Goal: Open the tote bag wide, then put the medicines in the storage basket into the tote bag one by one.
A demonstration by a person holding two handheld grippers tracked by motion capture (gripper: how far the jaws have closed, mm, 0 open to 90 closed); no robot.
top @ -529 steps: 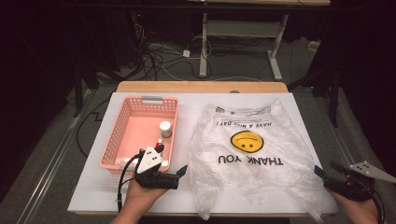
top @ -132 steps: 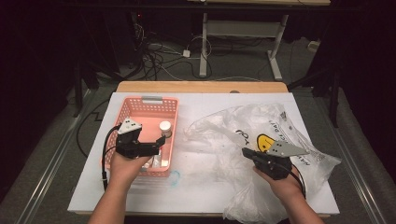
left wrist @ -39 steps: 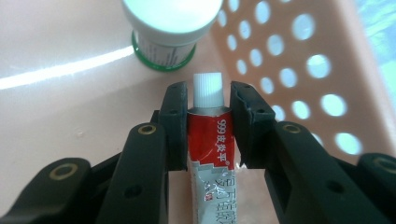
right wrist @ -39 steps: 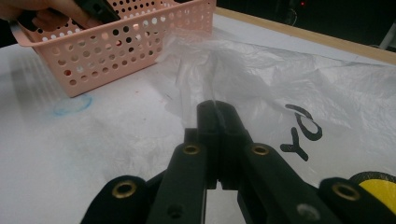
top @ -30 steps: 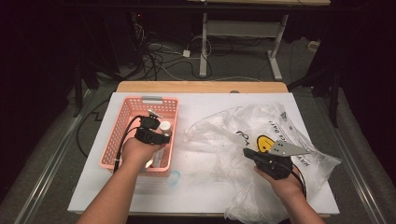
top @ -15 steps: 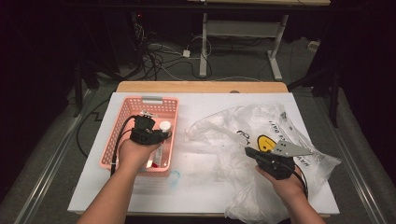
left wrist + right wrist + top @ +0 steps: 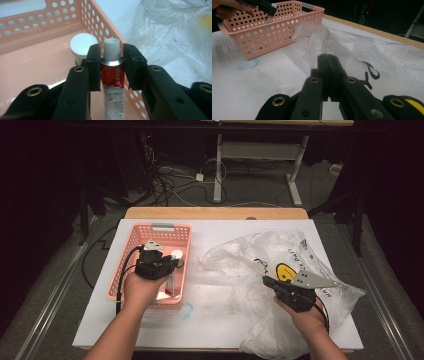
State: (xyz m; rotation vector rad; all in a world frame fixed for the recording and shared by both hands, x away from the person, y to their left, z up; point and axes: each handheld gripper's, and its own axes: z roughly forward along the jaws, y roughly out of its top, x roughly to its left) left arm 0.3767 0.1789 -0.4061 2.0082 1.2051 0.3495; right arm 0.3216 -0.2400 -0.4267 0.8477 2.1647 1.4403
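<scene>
While the plastic bag (image 7: 280, 285) is being pinched flat between the closed jaws of the right claw (image 7: 328, 62) on the table (image 7: 215, 232), a red-and-white tube (image 7: 111, 80) is being clamped just below its white cap by the left claw (image 7: 111, 53). It is being held above the pink basket (image 7: 131, 265), just beside a white-lidded jar (image 7: 83, 45).

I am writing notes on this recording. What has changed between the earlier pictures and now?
The left hand-held gripper went from the table's near edge into the pink basket and closed on the red tube. The right hand-held gripper came in from the right edge and pinched the plastic bag, which is now crumpled. The white-lidded jar and basket stayed put.
</scene>
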